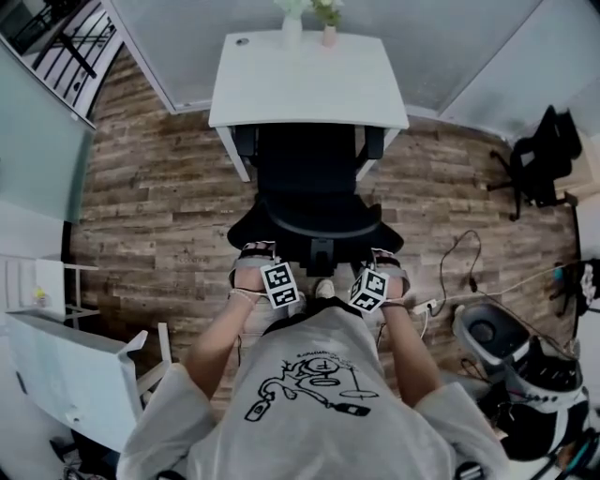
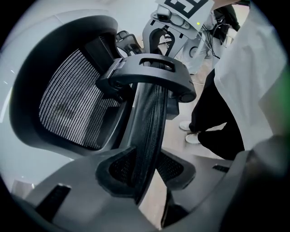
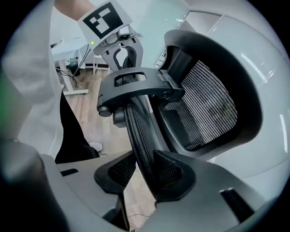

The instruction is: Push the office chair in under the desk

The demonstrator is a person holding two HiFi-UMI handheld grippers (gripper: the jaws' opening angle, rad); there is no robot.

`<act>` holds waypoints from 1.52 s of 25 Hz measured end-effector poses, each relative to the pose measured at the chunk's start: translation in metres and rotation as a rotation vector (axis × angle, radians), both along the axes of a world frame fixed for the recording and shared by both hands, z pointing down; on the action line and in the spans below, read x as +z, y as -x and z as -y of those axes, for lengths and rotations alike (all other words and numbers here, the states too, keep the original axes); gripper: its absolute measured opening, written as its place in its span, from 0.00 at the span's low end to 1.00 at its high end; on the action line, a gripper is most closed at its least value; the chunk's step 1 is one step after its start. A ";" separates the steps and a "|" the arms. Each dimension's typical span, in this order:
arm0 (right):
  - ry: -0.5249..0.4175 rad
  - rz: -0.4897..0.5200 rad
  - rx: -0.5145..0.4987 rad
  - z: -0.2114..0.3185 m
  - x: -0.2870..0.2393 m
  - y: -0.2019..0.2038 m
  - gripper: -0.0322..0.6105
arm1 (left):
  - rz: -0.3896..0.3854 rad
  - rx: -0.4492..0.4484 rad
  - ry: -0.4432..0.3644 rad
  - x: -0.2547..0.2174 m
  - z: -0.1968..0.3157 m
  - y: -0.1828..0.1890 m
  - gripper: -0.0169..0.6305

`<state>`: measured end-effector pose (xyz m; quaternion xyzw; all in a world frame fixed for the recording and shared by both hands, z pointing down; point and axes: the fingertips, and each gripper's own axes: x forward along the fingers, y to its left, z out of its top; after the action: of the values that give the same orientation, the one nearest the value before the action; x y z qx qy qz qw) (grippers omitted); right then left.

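Observation:
A black mesh office chair [image 1: 314, 202] stands at the white desk [image 1: 309, 80], its seat partly beneath the desktop and its backrest toward me. My left gripper [image 1: 253, 258] is shut on the left edge of the backrest, and my right gripper [image 1: 386, 262] is shut on the right edge. In the left gripper view the thin mesh edge [image 2: 152, 122] runs between the pads of the left gripper [image 2: 147, 170], with the headrest [image 2: 68, 104] behind. The right gripper [image 3: 145, 174] clamps the opposite edge [image 3: 138, 131] in the same way.
Two small vases [image 1: 292, 28] stand at the desk's far edge. Another black chair [image 1: 539, 159] sits at the right, cables [image 1: 459, 262] lie on the wooden floor, and a round machine [image 1: 492, 333] is beside me. White furniture [image 1: 66, 375] stands on the left.

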<state>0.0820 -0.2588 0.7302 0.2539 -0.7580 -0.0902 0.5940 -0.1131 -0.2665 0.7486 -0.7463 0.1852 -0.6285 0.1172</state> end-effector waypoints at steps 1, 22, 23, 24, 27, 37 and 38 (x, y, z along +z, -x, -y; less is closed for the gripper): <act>-0.003 -0.003 0.002 0.003 0.000 0.000 0.29 | 0.000 0.001 -0.003 0.000 0.003 0.000 0.23; -0.014 -0.010 -0.017 0.087 -0.003 -0.016 0.29 | 0.001 -0.022 -0.017 -0.004 0.086 -0.017 0.23; -0.016 -0.010 -0.018 0.091 -0.003 -0.016 0.29 | 0.001 -0.023 -0.016 -0.004 0.089 -0.017 0.23; -0.017 -0.011 -0.019 0.094 -0.003 -0.016 0.29 | 0.001 -0.023 -0.017 -0.003 0.092 -0.016 0.23; -0.019 -0.010 -0.027 0.105 -0.003 -0.016 0.29 | 0.000 -0.026 -0.021 -0.004 0.104 -0.016 0.23; -0.008 0.007 -0.061 0.132 -0.009 -0.013 0.29 | 0.020 -0.035 -0.001 -0.009 0.135 -0.014 0.24; -0.007 0.007 -0.064 0.135 -0.010 -0.015 0.29 | 0.020 -0.036 -0.001 -0.010 0.138 -0.015 0.24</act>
<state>0.0966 -0.3934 0.7203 0.2320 -0.7675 -0.1109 0.5872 -0.0976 -0.4042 0.7386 -0.7364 0.1974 -0.6380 0.1081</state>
